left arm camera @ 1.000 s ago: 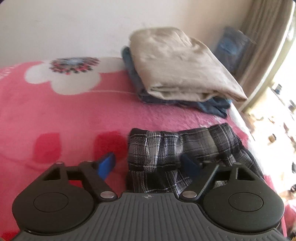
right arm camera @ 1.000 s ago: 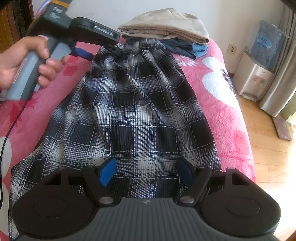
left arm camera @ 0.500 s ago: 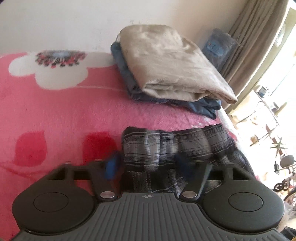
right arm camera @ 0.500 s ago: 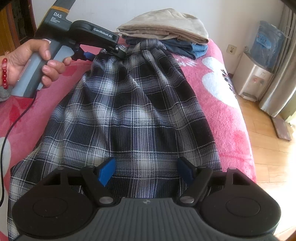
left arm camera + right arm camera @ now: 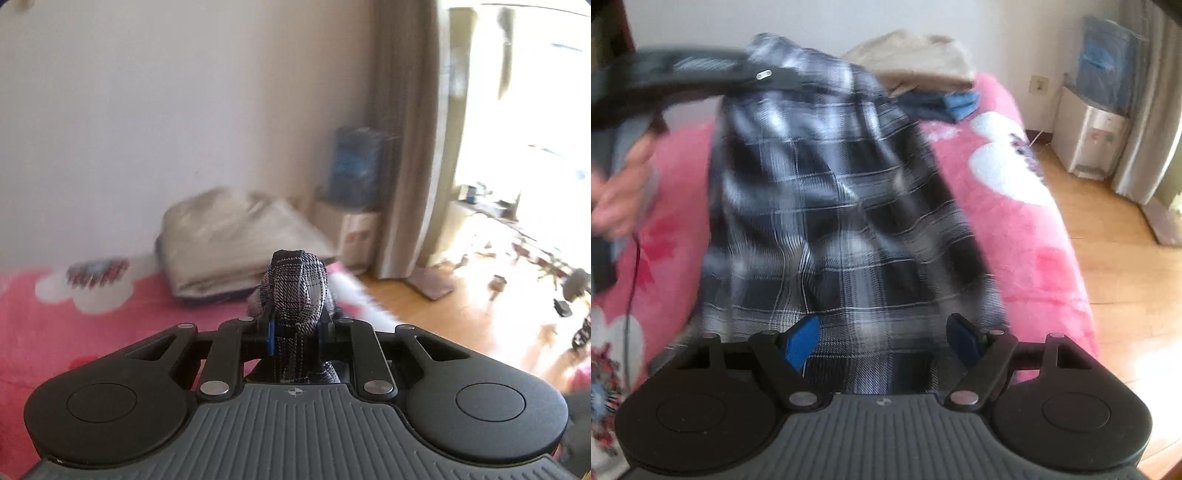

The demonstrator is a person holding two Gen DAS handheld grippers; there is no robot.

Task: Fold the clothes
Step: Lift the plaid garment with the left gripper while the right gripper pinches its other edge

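A black-and-white plaid garment [image 5: 831, 221] lies lengthwise on the pink flowered blanket [image 5: 1015, 229], its far waistband end lifted off the bed. My left gripper [image 5: 297, 328] is closing its jaws with a bunched fold of that waistband [image 5: 295, 288] pinched between the blue pads. In the right wrist view the left gripper [image 5: 768, 77] holds the cloth up at the top, with a person's hand [image 5: 620, 199] on its handle. My right gripper [image 5: 882, 336] stands open just above the near hem, nothing between its fingers.
A folded beige garment [image 5: 229, 243] tops a pile of blue clothes [image 5: 953, 105] at the far end of the bed. A water dispenser [image 5: 1093, 147] and curtain stand by the wall at right. Wooden floor [image 5: 1126, 277] runs along the bed's right edge.
The left gripper's jaws have come together on the plaid waistband and lifted it up off the blanket. The right gripper has stayed open over the hem, rising slightly.
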